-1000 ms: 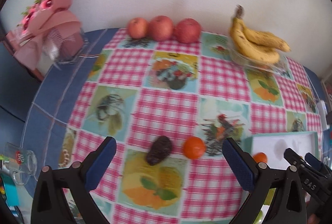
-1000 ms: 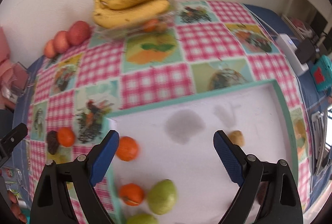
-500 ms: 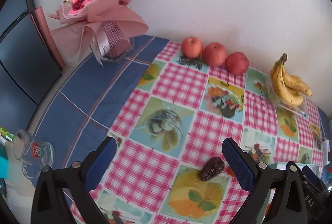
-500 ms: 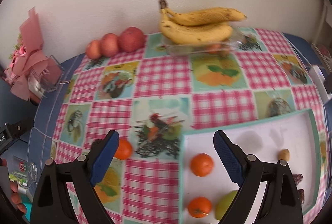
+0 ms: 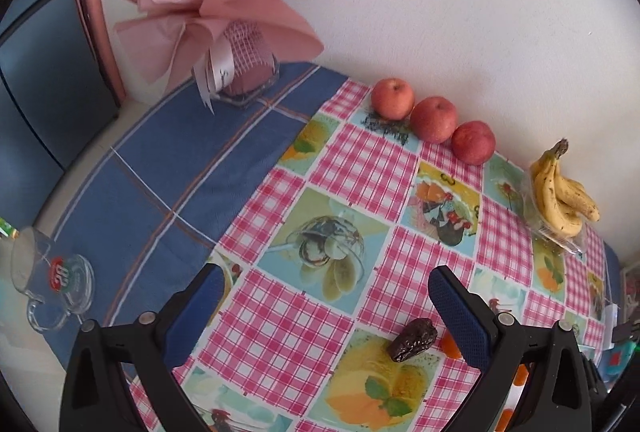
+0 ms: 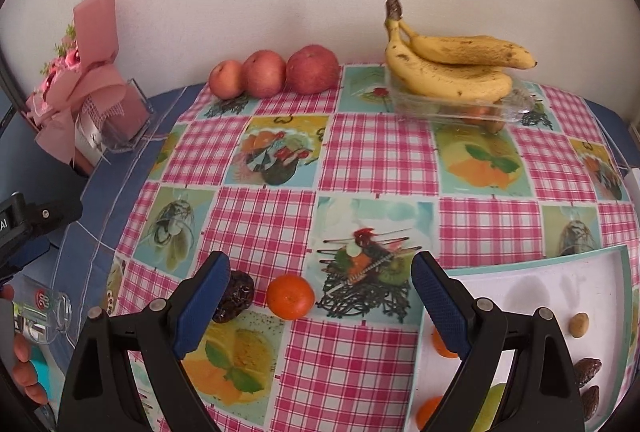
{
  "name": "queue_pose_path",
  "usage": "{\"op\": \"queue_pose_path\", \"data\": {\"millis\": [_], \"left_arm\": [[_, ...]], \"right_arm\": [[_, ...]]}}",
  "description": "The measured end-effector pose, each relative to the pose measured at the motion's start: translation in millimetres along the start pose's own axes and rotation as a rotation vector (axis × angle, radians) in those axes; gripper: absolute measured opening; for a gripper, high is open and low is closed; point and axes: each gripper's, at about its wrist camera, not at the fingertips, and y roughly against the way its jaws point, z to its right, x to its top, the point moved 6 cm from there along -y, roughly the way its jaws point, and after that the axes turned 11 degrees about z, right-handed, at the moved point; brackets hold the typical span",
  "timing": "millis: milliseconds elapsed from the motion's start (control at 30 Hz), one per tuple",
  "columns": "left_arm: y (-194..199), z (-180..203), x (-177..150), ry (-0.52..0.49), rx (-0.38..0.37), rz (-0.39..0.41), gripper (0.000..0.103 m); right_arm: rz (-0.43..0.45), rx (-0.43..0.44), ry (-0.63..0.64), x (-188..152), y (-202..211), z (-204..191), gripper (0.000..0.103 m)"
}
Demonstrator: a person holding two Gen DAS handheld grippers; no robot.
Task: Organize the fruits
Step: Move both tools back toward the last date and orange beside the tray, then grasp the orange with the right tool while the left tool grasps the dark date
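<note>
My right gripper [image 6: 316, 292] has swung off the white teal-rimmed tray [image 6: 532, 272] toward the loose fruit: the small round orange tangerine [image 6: 290, 296] now sits between my wide-apart empty fingers, and the dark wrinkled date [image 6: 236, 296] touches my left fingertip. So, I judge, the tangerine is the next pick for the tray (tray now just outside my right finger). My left gripper [image 5: 324, 308], also spread and empty, has turned leftward; the date [image 5: 413, 339] went from centre to near its right finger.
</note>
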Motion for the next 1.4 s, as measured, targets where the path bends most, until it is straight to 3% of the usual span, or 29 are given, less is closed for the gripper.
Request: {"op": "queue_pose_path", "data": {"millis": [500,633,1033,1100,1200,1400], "left_arm": [[-70,21,-64,-0.006,-0.008,-0.225,0.102],[-79,18,-73,0.011,0.008,-0.25,0.102],[-78,19,-74,0.041,-0.011,-0.251,0.101],[-78,20,-75,0.041,-0.019,-0.253,0.1],[-79,22,-74,0.039,-0.025,-0.253,0.099],[-79,28,-75,0.031,-0.043,-0.256,0.098]], "right_arm": [[-0.137,-0.007,0.011,-36,-44,-3,0.092],[-0.166,-0.017,0.019,-45,-52,-3,0.092],[-0.168,0.021,0.039,-51,-61,-16,0.061],[-0.174,0.036,0.031,-51,-61,-18,0.049],[-0.181,0.052,0.013,-52,-63,-18,0.042],[-0.18,0.05,-0.03,-51,-59,-10,0.041]]}}
